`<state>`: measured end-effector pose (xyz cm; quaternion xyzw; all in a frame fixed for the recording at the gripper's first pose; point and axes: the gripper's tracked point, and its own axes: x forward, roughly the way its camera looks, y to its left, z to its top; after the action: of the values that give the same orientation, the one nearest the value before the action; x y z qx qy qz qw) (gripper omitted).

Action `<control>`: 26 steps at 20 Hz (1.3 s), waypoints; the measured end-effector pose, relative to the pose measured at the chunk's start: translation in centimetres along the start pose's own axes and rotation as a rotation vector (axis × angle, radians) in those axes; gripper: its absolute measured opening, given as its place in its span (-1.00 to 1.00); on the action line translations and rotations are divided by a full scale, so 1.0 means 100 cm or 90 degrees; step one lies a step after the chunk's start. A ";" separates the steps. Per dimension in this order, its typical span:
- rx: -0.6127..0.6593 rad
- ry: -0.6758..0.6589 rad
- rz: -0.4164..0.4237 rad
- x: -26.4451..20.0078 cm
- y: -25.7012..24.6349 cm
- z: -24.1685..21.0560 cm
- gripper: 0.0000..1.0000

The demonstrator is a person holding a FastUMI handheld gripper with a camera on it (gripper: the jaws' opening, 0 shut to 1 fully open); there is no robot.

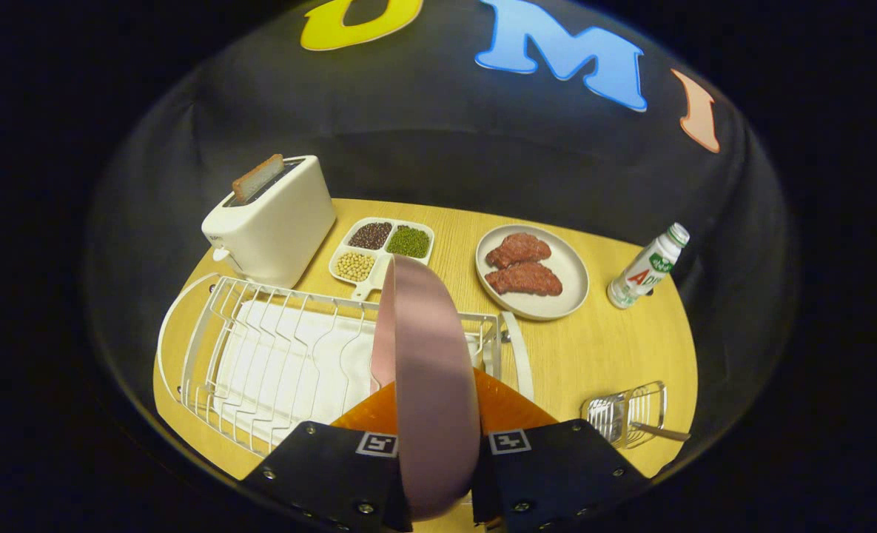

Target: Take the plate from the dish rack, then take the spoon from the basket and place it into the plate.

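Plate (pixel 427 370), pink, stands on edge between the two fingers of the claw (pixel 438 451); both fingers press on it, one on each face, so the claw is clenched on the plate; the plate's upper rim rises ahead of the fingers and overlaps the right end of the dish rack (pixel 260 355); whether the plate touches the rack wires cannot be told; dish rack, white wire, lies on the wooden table (pixel 593 355) to the left of the fingers and just ahead of them, with a white tray beneath its wires; basket (pixel 627 414), small and of wire, sits on the table to the right of the fingers, near the table's front edge; spoon (pixel 660 431) rests in the basket, its handle sticking out to the right; toaster (pixel 271 222), white, stands beyond the rack on the left, with a slice of bread (pixel 258 178) upright in its slot; divided dish (pixel 382 249) lies just right of the toaster, holding dark, green and pale beans in separate compartments; its handle points toward the rack; round plate with two pieces of meat (pixel 532 270) lies beyond the rack's right end; bottle (pixel 647 266), white with a green cap, stands tilted in view to the right of the meat plate, apart from it
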<state>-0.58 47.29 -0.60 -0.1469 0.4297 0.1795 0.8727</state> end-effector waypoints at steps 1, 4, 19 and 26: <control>-0.022 -0.001 -0.007 0.000 0.003 0.002 -0.42; -0.073 -0.016 -0.030 -0.003 0.008 0.009 -0.43; 0.139 -0.006 0.175 -0.099 -0.020 -0.025 -0.42; 0.317 0.034 0.341 -0.135 -0.031 -0.127 -0.43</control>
<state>-15.78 36.79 3.10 0.1836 0.5059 0.2876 0.7922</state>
